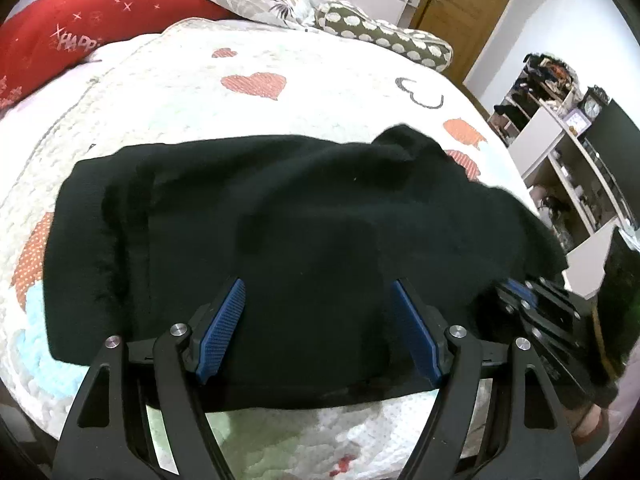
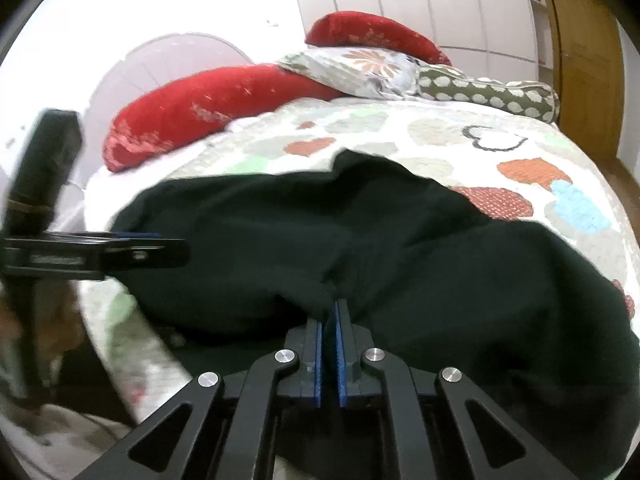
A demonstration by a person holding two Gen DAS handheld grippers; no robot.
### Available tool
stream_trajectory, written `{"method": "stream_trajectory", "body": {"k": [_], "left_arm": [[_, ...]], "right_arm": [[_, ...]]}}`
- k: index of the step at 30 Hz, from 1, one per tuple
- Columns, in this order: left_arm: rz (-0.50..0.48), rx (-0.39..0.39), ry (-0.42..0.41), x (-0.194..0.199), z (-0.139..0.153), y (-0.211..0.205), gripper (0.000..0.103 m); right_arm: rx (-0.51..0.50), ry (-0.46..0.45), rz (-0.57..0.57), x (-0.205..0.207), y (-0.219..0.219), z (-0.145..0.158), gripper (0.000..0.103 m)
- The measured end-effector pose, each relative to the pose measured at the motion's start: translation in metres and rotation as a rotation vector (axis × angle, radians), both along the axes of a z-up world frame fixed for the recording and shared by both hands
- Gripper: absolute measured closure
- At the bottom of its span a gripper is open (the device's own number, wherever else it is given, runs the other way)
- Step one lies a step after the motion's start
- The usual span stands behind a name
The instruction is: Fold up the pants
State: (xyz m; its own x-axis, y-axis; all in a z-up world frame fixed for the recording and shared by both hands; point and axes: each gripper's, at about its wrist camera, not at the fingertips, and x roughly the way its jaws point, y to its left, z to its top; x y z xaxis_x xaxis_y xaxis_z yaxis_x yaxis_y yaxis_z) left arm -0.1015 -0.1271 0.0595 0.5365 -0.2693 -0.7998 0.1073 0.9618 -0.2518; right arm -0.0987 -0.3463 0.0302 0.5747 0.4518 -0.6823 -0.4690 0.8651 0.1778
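Heart-print quilt (image 1: 168, 92), black pants (image 1: 280, 208) folds indistinct, left gripper (image 1: 318, 300) spread wide, empty, right gripper (image 2: 331, 308) pinching pants.

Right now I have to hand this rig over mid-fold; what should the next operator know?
Left tool: open, holding nothing, hovering over the near edge of the pants.
Right tool: shut on a pinch of the pants' near edge.
Pants: black, bunched into a wide heap on the quilt, near the bed's front edge.
Done: appears partly folded, not tidy; a flap sticks up at the far edge.
Left: probably finish the fold with the right tool's grip, then flatten.
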Motion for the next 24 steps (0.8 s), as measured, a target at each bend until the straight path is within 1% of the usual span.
{"method": "stream_trajectory", "body": {"k": [4,5,7,9,10,11,12,13,14,15,16,18,20,22,24], "left_arm": [[0.005,-0.023,-0.020,-0.005,0.008,0.004,0.027],[0.004,-0.024,-0.026,-0.007,0.010,0.003,0.027],[-0.007,-0.023,-0.027,-0.009,0.009,-0.001,0.027],[-0.027,-0.015,-0.011,-0.009,0.005,-0.008,0.027],[-0.036,-0.009,-0.005,-0.009,0.002,-0.012,0.027],[-0.048,0.004,-0.001,-0.011,0.001,-0.016,0.027],[-0.055,0.012,-0.003,-0.011,0.000,-0.017,0.027],[-0.058,0.018,-0.007,-0.012,0.000,-0.017,0.027],[-0.053,0.023,-0.013,-0.012,0.001,-0.016,0.027],[-0.040,0.020,-0.016,-0.010,0.002,-0.014,0.027],[-0.027,0.010,-0.016,-0.009,0.002,-0.011,0.027],[0.000,-0.009,-0.008,-0.005,0.001,-0.003,0.027],[0.020,-0.007,-0.003,-0.003,0.000,0.002,0.027],[0.033,-0.001,0.000,-0.002,-0.001,0.006,0.027],[0.051,0.001,-0.003,-0.002,0.000,0.012,0.027]], "right_arm": [[0.052,0.023,0.054,-0.027,0.005,0.016,0.098],[0.049,0.022,0.068,-0.038,0.010,0.017,0.098],[0.015,0.017,0.062,-0.049,0.017,0.009,0.098],[-0.014,0.030,-0.009,-0.046,0.014,-0.010,0.098],[-0.015,0.054,-0.030,-0.043,0.009,-0.016,0.097],[0.015,0.089,-0.037,-0.042,0.002,-0.018,0.095],[0.059,0.103,-0.039,-0.043,-0.006,-0.013,0.093],[0.089,0.096,-0.049,-0.046,-0.015,-0.006,0.085],[0.108,0.068,-0.076,-0.049,-0.028,0.004,0.073],[0.112,0.036,-0.127,-0.052,-0.044,0.013,0.066],[0.109,0.009,-0.181,-0.054,-0.057,0.020,0.055],[0.102,-0.043,-0.312,-0.055,-0.091,0.032,0.054],[0.064,-0.040,-0.445,-0.043,-0.121,0.033,0.054],[0.032,-0.019,-0.519,-0.025,-0.140,0.026,0.054],[0.005,0.007,-0.555,-0.008,-0.151,0.014,0.054]]}}
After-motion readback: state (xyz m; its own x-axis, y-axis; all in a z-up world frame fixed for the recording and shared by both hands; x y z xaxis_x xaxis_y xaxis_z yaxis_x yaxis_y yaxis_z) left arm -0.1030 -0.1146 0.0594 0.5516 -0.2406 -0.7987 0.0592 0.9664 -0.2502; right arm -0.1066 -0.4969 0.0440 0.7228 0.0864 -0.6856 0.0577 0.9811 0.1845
